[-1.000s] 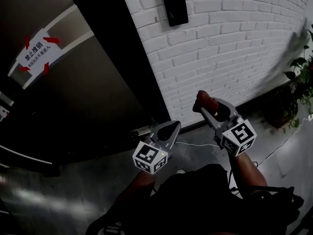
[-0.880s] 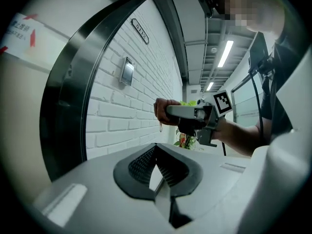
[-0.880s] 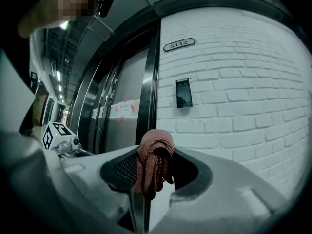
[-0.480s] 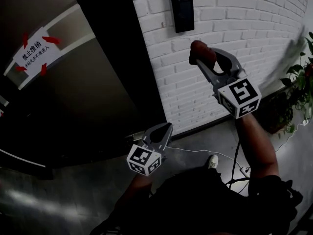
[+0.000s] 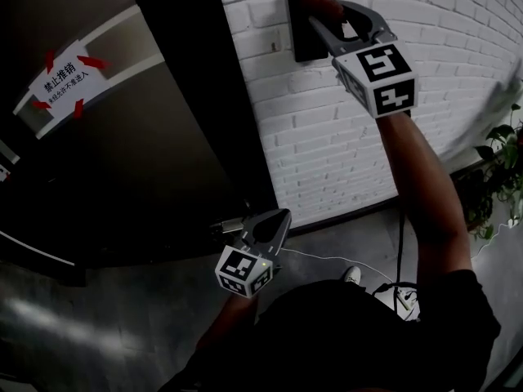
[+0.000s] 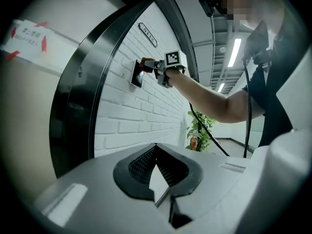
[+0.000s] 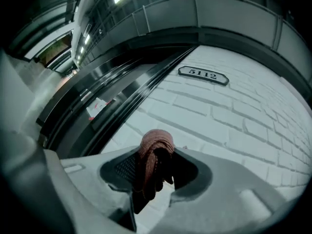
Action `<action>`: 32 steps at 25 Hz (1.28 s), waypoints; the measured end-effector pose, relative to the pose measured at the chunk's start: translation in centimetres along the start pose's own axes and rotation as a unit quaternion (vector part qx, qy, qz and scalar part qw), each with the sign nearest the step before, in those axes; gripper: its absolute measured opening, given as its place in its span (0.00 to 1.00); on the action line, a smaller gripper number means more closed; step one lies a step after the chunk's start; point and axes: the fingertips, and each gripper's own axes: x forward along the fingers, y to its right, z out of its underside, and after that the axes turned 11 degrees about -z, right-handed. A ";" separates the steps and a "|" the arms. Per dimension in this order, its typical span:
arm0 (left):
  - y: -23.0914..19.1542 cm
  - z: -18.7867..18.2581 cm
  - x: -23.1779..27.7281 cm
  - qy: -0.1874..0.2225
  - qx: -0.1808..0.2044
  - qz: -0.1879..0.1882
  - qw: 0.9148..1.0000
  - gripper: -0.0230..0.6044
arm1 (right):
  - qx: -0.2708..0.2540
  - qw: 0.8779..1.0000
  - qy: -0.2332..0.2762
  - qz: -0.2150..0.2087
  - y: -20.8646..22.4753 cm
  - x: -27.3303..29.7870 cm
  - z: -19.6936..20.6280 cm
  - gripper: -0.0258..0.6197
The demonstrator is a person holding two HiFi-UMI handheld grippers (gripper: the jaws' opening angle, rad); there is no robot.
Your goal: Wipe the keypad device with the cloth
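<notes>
The right gripper (image 5: 319,11) is raised to the keypad (image 5: 303,46) on the white brick wall (image 5: 343,153). Its jaws are clamped on a reddish cloth (image 7: 155,152), which is held against the keypad's upper part. The left gripper (image 6: 156,146) hangs low beside the dark door (image 5: 163,162), its jaws closed together with nothing between them.

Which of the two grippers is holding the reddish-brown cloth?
The right gripper: it is up at the black wall-mounted keypad device, jaws shut on the reddish-brown cloth. The left gripper hangs low, shut and empty.
</notes>
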 end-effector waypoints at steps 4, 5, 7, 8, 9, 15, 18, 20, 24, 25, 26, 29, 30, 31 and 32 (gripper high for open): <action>0.7 0.6 0.6 -0.010 0.002 0.004 1.000 0.06 | -0.012 1.000 0.009 0.004 0.7 1.7 -1.1 0.27; 0.7 0.6 0.7 -0.010 0.001 0.003 1.000 0.06 | -0.018 1.000 0.008 0.005 0.7 2.0 -1.2 0.27; 0.5 0.5 0.8 -0.008 -0.001 -0.001 1.000 0.06 | -0.029 1.000 0.005 0.007 0.7 2.5 -1.1 0.27; 0.5 0.5 0.9 -0.007 -0.003 -0.002 1.000 0.06 | -0.032 0.999 0.004 0.007 0.7 2.6 -1.0 0.27; 0.4 0.5 1.0 -0.006 -0.003 -0.002 1.000 0.06 | -0.032 0.999 0.005 0.008 0.7 2.7 -0.9 0.27; -0.2 0.5 0.8 -0.010 0.000 -0.006 1.000 0.06 | -0.015 1.000 0.013 0.012 0.6 2.6 -0.1 0.27; -0.5 0.5 0.7 -0.011 0.002 -0.010 1.000 0.06 | -0.001 1.000 0.007 0.007 0.2 2.3 0.7 0.27; -0.6 0.6 0.7 -0.014 0.001 -0.011 1.000 0.06 | 0.010 1.000 0.003 0.002 -0.1 2.1 1.3 0.27; -0.5 0.7 0.7 -0.015 0.000 -0.008 1.000 0.06 | 0.014 1.000 -0.004 -0.002 -0.6 1.8 2.4 0.27; -0.5 0.7 0.8 -0.014 0.000 -0.007 1.000 0.06 | 0.015 1.000 -0.005 -0.003 -0.8 1.7 2.7 0.27; -0.5 0.7 0.8 -0.014 0.000 -0.007 1.000 0.06 | 0.017 1.000 -0.007 -0.003 -0.9 1.6 3.0 0.27; -0.4 0.7 0.8 -0.015 -0.001 -0.008 1.000 0.06 | 0.022 1.000 -0.011 -0.004 -1.3 1.3 4.0 0.27; -0.4 0.7 0.9 -0.015 -0.001 -0.008 1.000 0.06 | 0.023 1.000 -0.013 -0.005 -1.5 1.2 4.3 0.27; -0.4 0.7 0.9 -0.015 -0.001 -0.008 1.000 0.06 | 0.024 1.000 -0.015 -0.006 -1.7 1.1 4.7 0.27; -0.4 0.7 0.9 -0.015 -0.001 -0.008 1.000 0.06 | 0.024 1.000 -0.018 -0.007 -1.9 1.1 5.0 0.27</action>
